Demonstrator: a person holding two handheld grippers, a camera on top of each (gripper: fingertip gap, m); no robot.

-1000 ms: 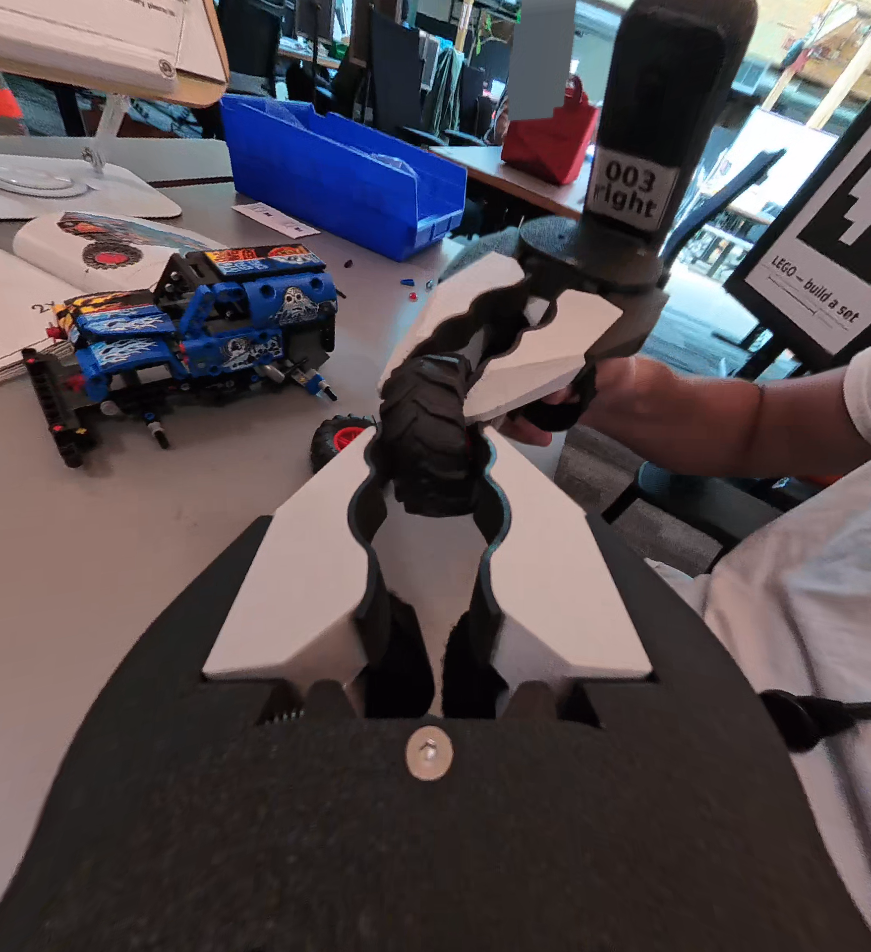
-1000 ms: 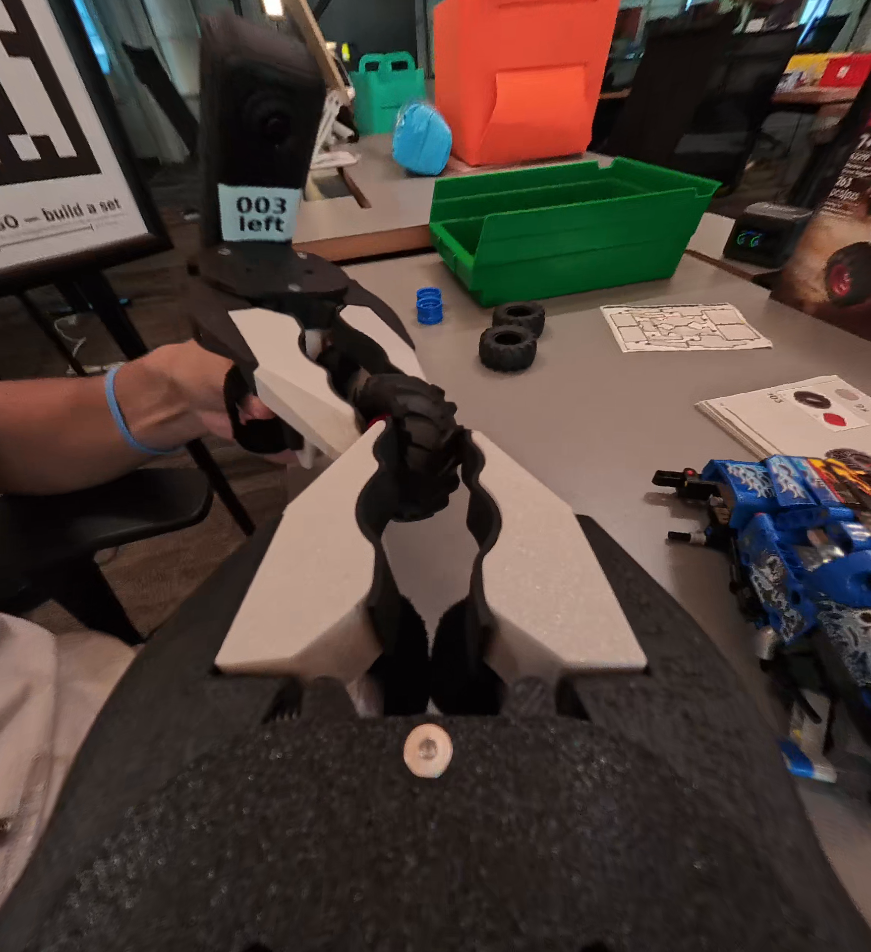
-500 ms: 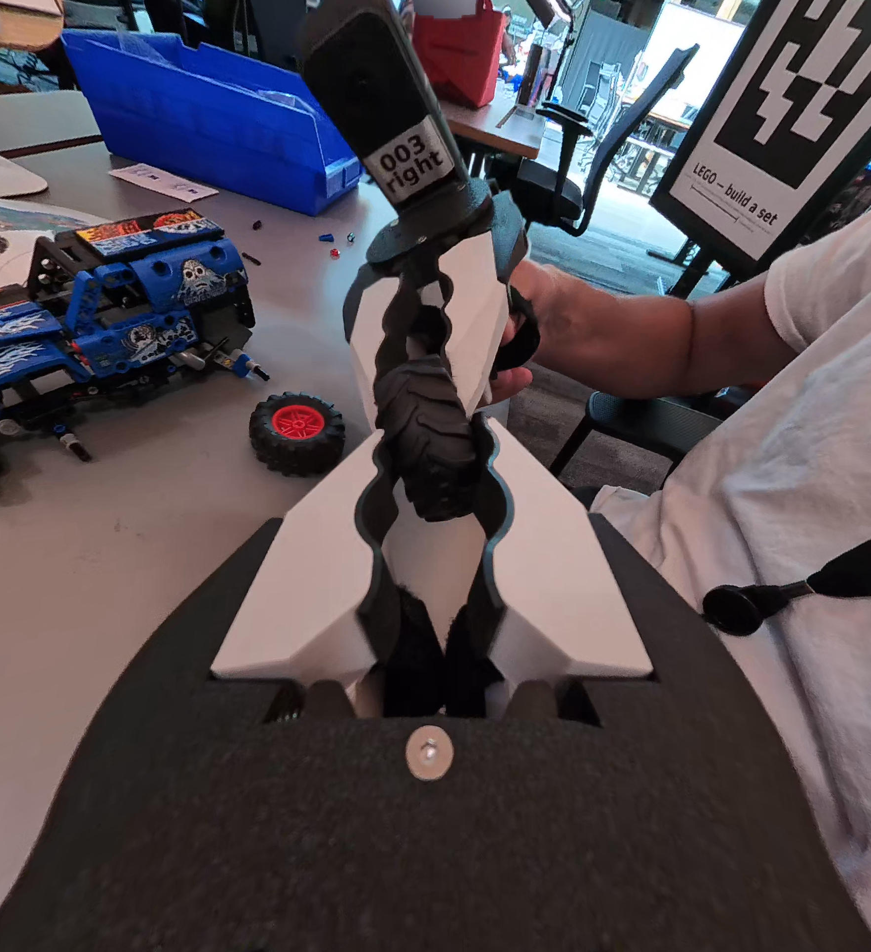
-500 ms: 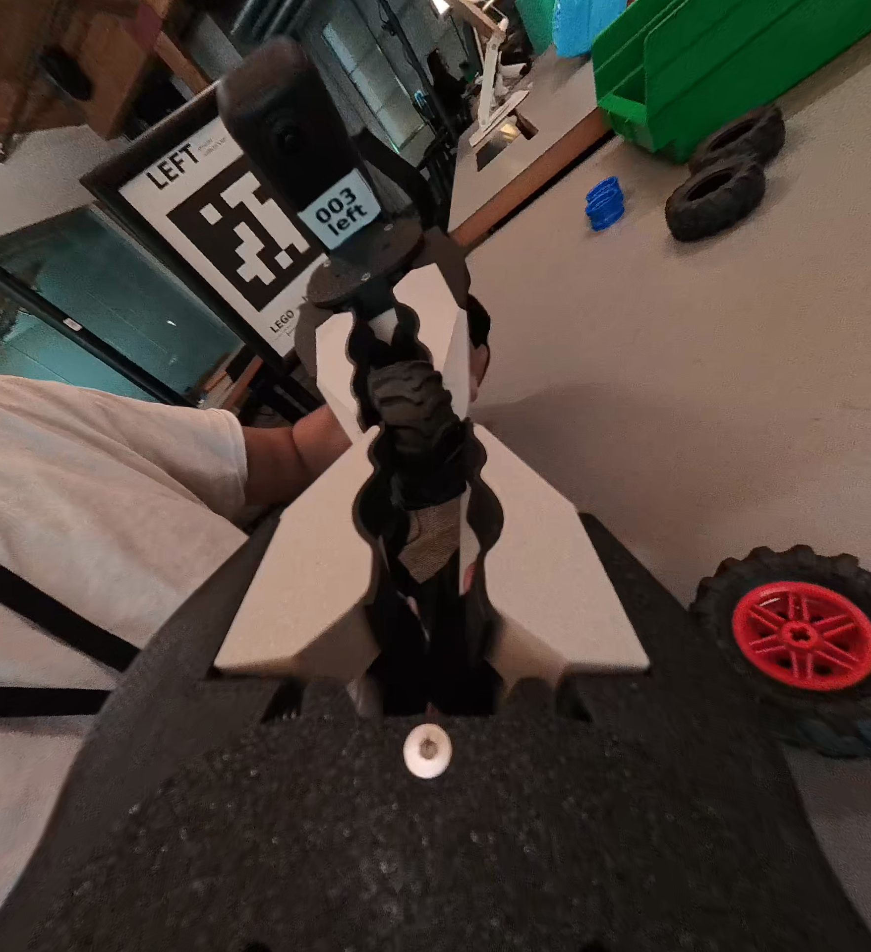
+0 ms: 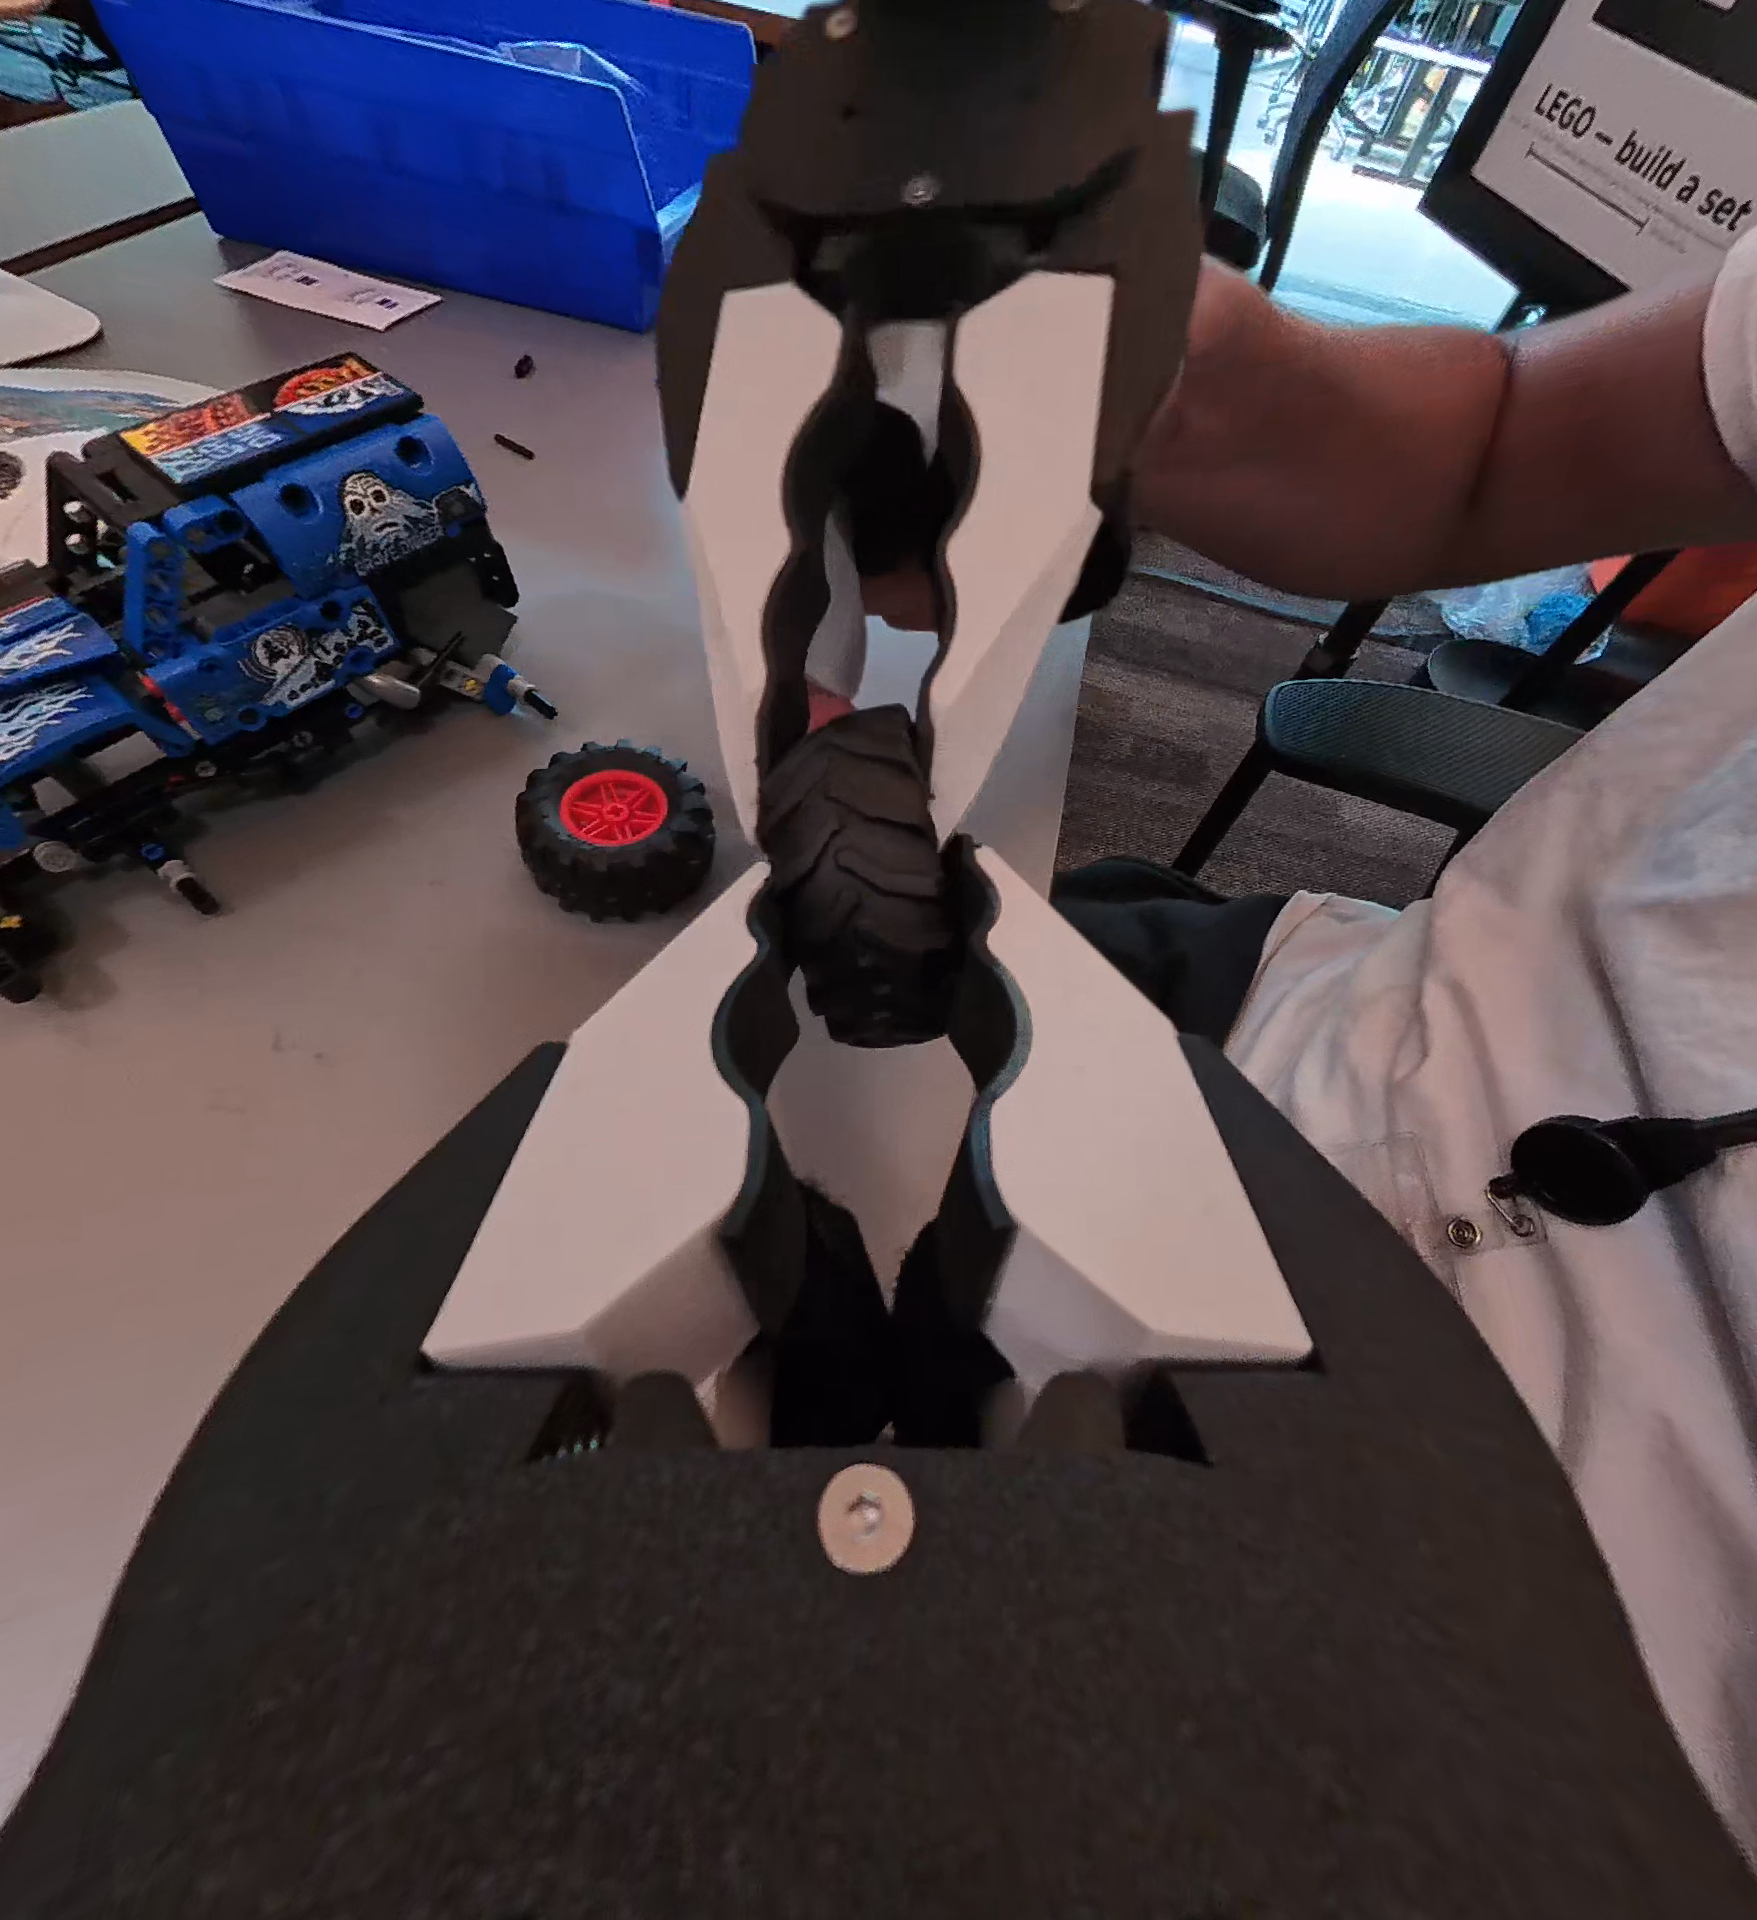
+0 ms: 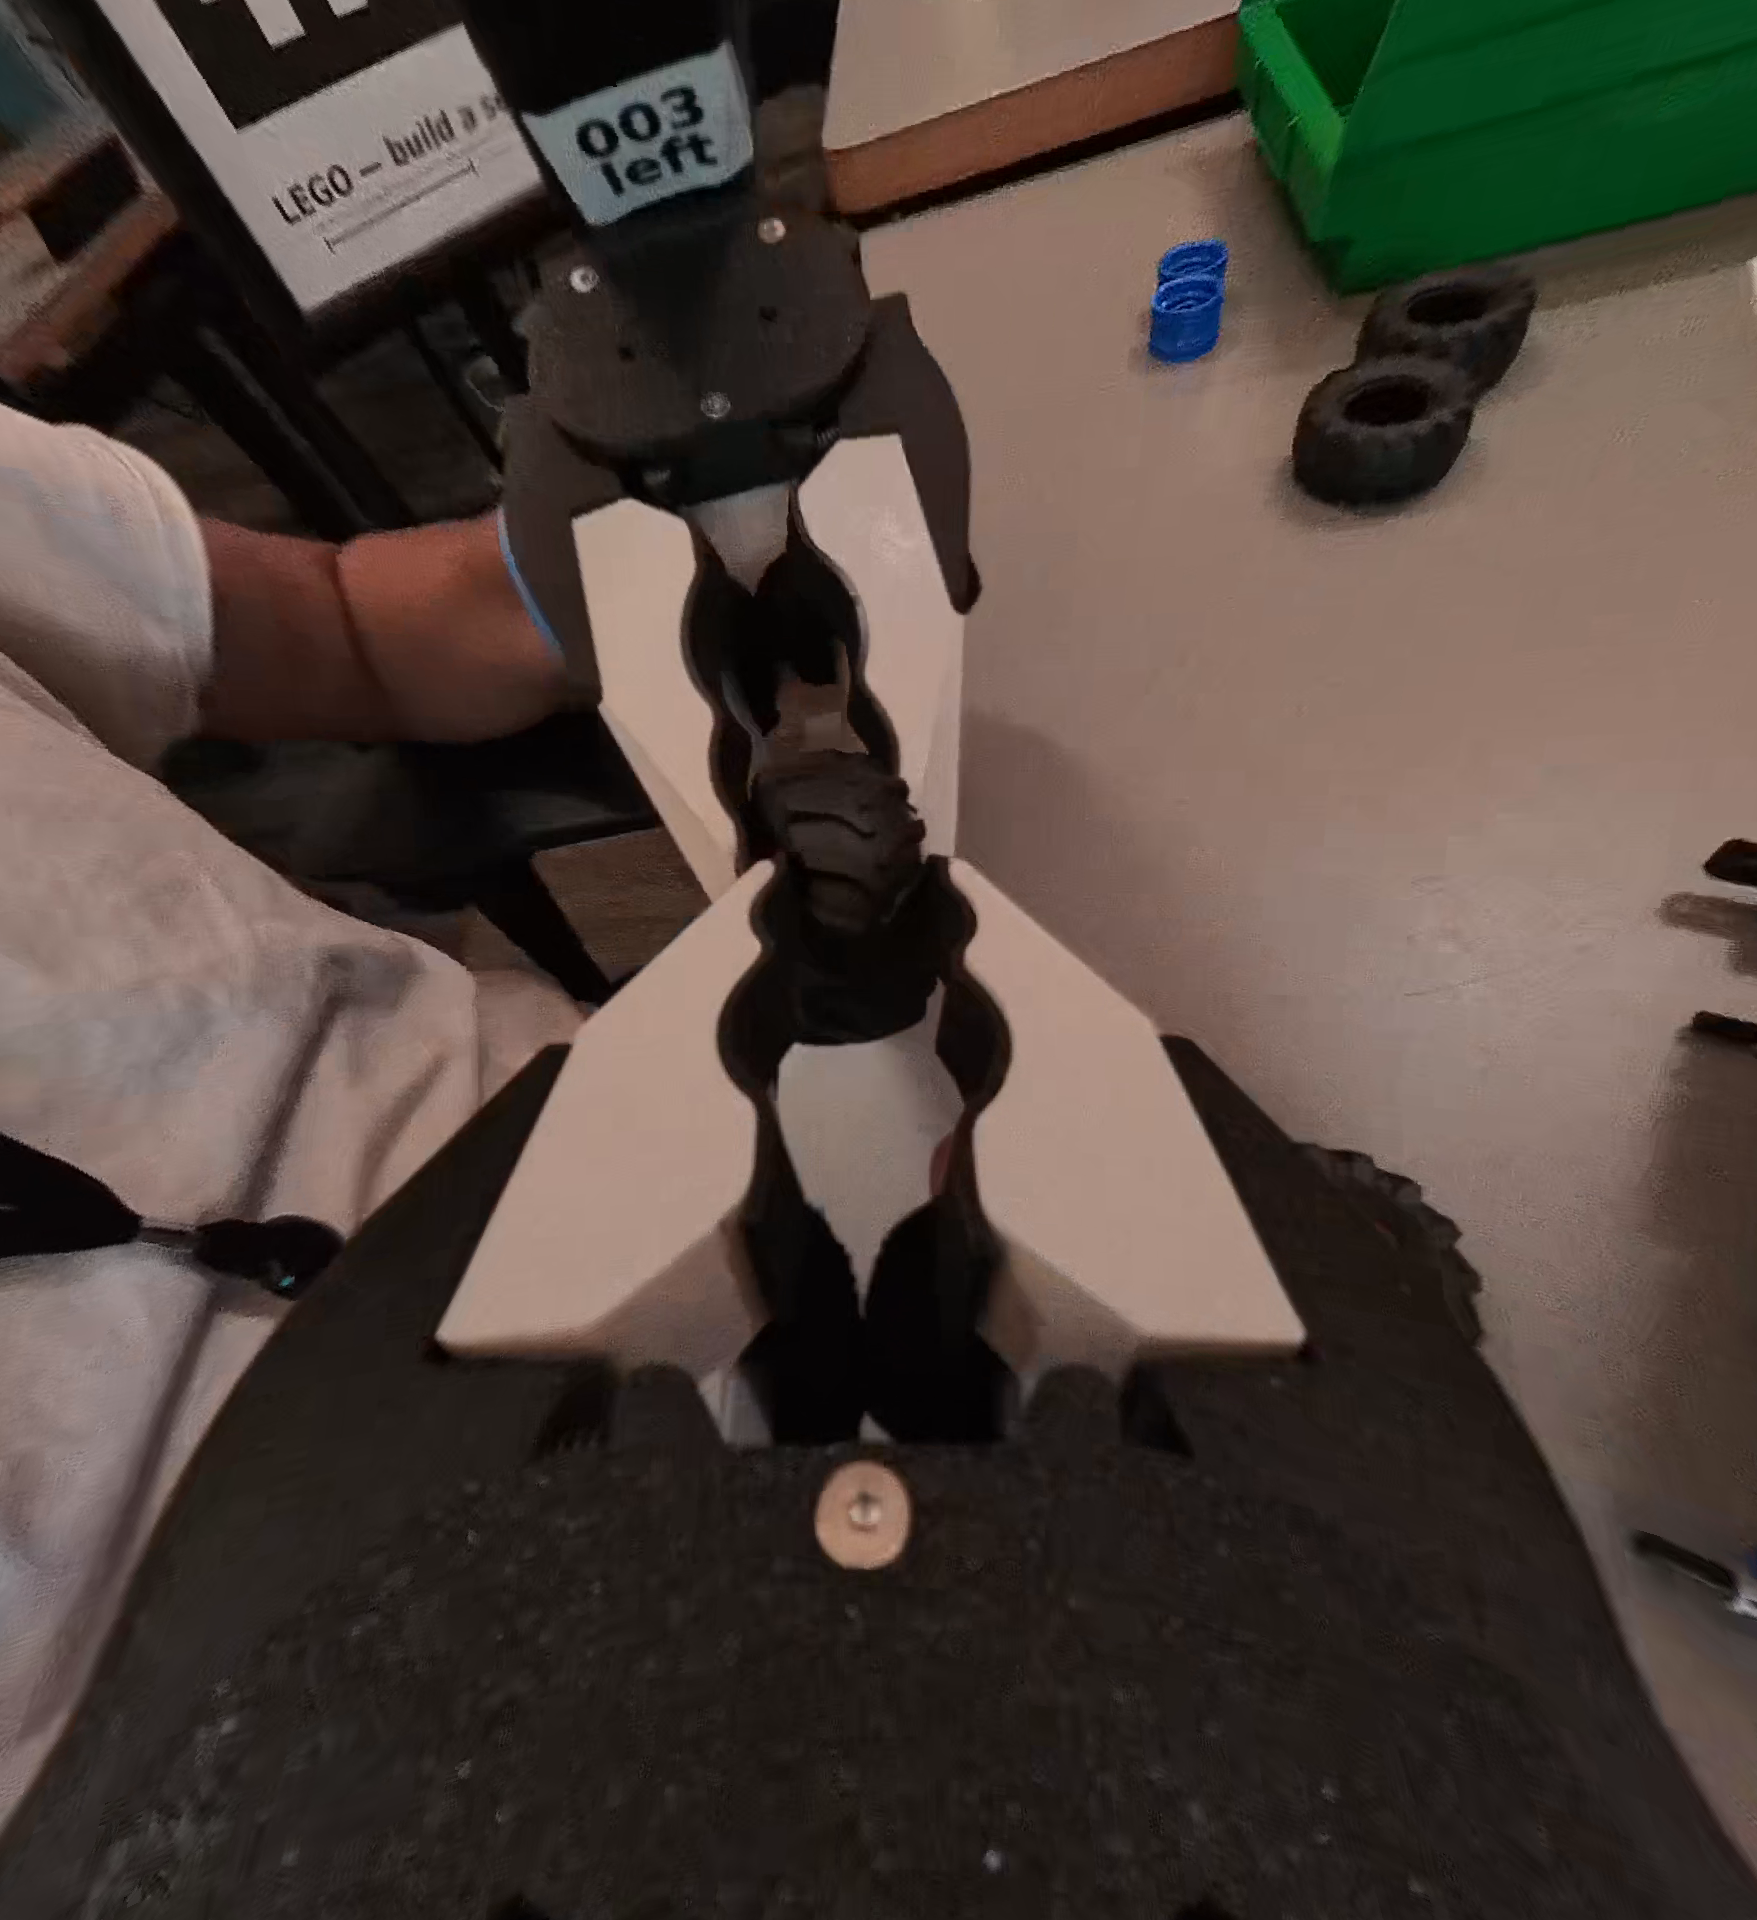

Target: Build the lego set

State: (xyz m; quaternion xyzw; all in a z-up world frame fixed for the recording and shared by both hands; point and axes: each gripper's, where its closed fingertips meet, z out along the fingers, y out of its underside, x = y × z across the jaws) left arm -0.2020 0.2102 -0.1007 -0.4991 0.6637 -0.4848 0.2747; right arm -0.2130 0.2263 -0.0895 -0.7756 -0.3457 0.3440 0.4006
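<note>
Landmark: the black tyre (image 5: 861,883), held in the air over the near table edge (image 5: 230,1091).

Left gripper (image 5: 858,873): jaws pinch the tyre across its tread at the tips, the scalloped pads (image 5: 760,935) pressed on both flanks. Right gripper (image 5: 848,727), directly beyond the tyre and pointing back at it, nose to nose: its tips close on the far side of the same tyre. A sliver of red shows at the tyre's far face; judged to be the hub being seated, not certain. Right wrist view agrees: right gripper (image 6: 848,883) clamped on the tyre (image 6: 838,862), left gripper (image 6: 832,748) opposite.

Risks (judgement):
- Rubber is soft; squeezing from both ends may fold the tyre rather than seat the hub.
- If either grip slackens, the tyre drops off the table edge toward the lap.
- Tips may collide; alignment is tight.

Pose: right forearm (image 5: 1373,457) comes in from the right of the tyre, roughly level, wrist turned so the tool aims at the wearer. Left forearm (image 6: 365,634) enters from the opposite side.

Left of the tyre: finished red-hubbed wheel (image 5: 614,826) on the table. Farther left, blue truck (image 5: 209,613), wheelless. Beyond, blue bin (image 5: 417,145). In the right view, two bare tyres (image 6: 1404,384) and blue hubs (image 6: 1186,301) lie well apart from the held tyre, by a green bin (image 6: 1539,125).
</note>
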